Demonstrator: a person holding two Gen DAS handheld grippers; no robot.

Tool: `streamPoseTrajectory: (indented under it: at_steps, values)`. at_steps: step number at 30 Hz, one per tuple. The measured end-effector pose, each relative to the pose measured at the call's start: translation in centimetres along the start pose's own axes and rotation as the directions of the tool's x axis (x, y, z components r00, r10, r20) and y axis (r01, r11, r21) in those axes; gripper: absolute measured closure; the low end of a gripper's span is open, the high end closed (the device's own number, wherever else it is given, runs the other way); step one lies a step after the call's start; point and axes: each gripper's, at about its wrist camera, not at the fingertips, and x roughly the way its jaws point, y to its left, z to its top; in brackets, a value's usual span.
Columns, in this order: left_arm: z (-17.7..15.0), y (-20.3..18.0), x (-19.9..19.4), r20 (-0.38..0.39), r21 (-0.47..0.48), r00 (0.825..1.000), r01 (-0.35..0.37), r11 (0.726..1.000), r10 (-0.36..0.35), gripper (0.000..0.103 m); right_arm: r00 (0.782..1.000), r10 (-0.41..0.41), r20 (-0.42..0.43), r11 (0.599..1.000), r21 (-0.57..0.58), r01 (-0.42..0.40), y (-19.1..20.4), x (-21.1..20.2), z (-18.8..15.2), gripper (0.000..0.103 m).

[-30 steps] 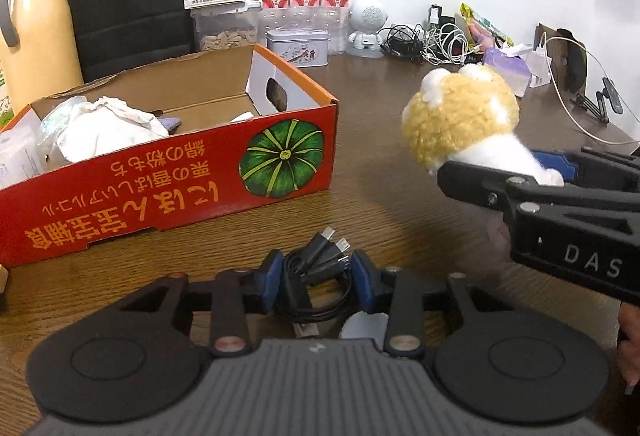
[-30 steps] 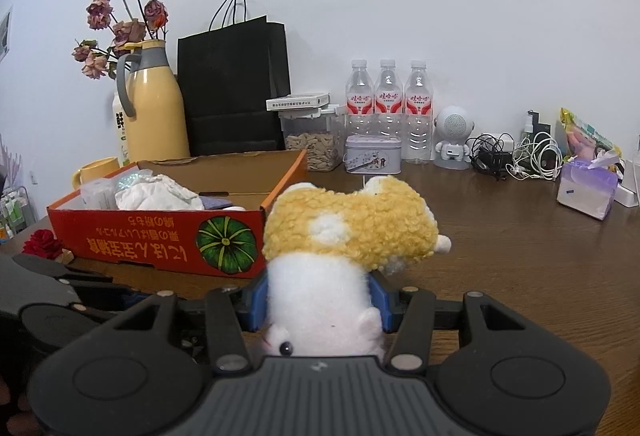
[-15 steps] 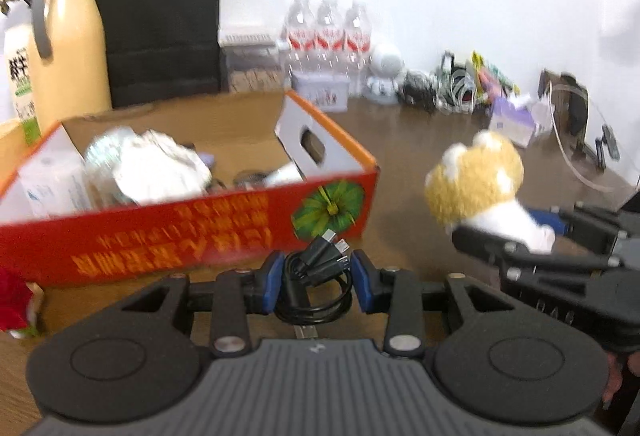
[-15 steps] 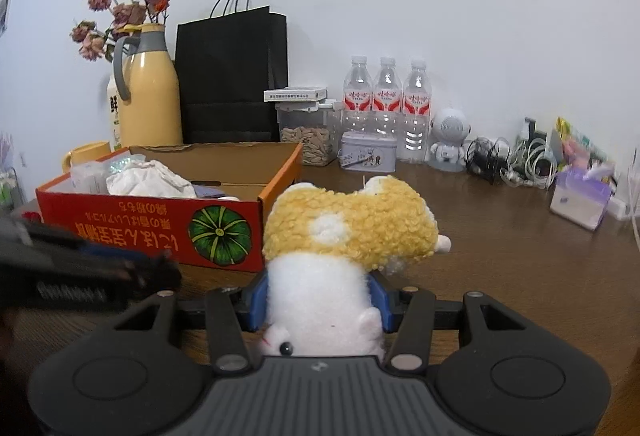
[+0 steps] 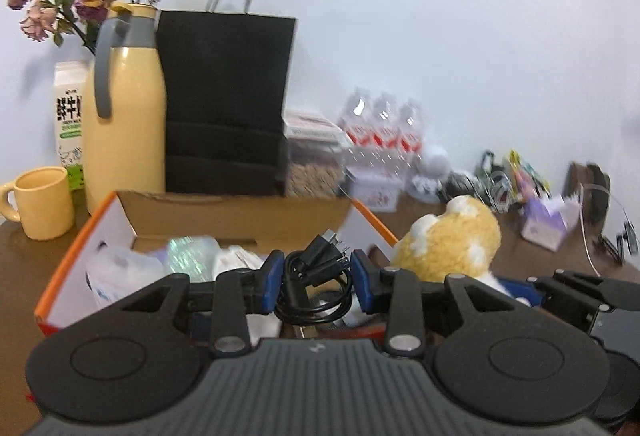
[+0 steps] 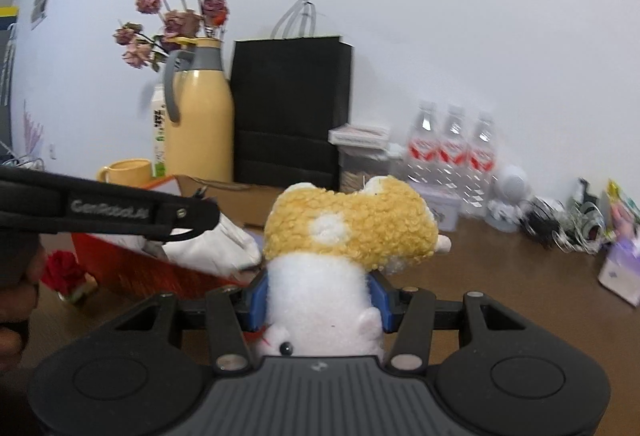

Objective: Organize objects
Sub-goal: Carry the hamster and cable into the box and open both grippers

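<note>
Carrying both loads boxward: left tongs [image 5: 318,278] are pinching the coiled black cable [image 5: 314,282], right tongs [image 6: 318,302] are squeezing the plush toy [image 6: 340,236]; I'd be clearing the cardboard box [image 5: 80,236] rim before releasing.

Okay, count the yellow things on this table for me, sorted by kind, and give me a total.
Tall pale yellow thermos jug: 1
Pale yellow ceramic mug: 1
Yellow and white plush toy, clamped in the right gripper: 1
Total: 3
</note>
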Motion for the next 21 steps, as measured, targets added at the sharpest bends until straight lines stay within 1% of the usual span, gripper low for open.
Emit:
streamPoseTrajectory:
  at_steps: [4, 7, 10, 13, 16, 21]
  values:
    - [1.3, 1.7, 1.5, 0.024, -0.04, 1.0, -0.014, 0.999, 0.015, 0.066, 1.0, 0.02, -0.009, 1.0, -0.023, -0.02, 1.5, 2.6, 1.9, 0.054]
    - [1.6, 3.3, 2.4, 0.039, -0.078, 0.999, -0.016, 0.997, 0.019, 0.066, 0.999, 0.028, -0.021, 0.999, -0.029, -0.029, 2.3, 4.7, 3.0, 0.054]
    - [2.0, 4.8, 3.5, 0.031, -0.11, 0.999, -0.033, 0.993, 0.037, 0.066, 0.999, 0.037, -0.036, 0.999, -0.015, -0.038, 2.5, 6.8, 3.7, 0.054]
    - [2.1, 5.9, 4.5, 0.017, -0.123, 0.998, -0.052, 0.991, 0.055, 0.066, 0.999, 0.036, -0.04, 0.999, 0.004, -0.036, 2.3, 8.5, 3.8, 0.054]
    - [1.8, 6.4, 5.3, 0.013, -0.11, 0.997, -0.075, 0.991, 0.077, 0.066, 0.998, 0.042, -0.038, 0.999, 0.034, -0.041, 1.9, 9.4, 3.4, 0.054]
    - [1.3, 6.5, 6.0, -0.004, -0.093, 0.996, -0.09, 0.992, 0.09, 0.066, 0.995, 0.057, -0.083, 0.997, 0.047, -0.053, 1.2, 10.3, 2.5, 0.054]
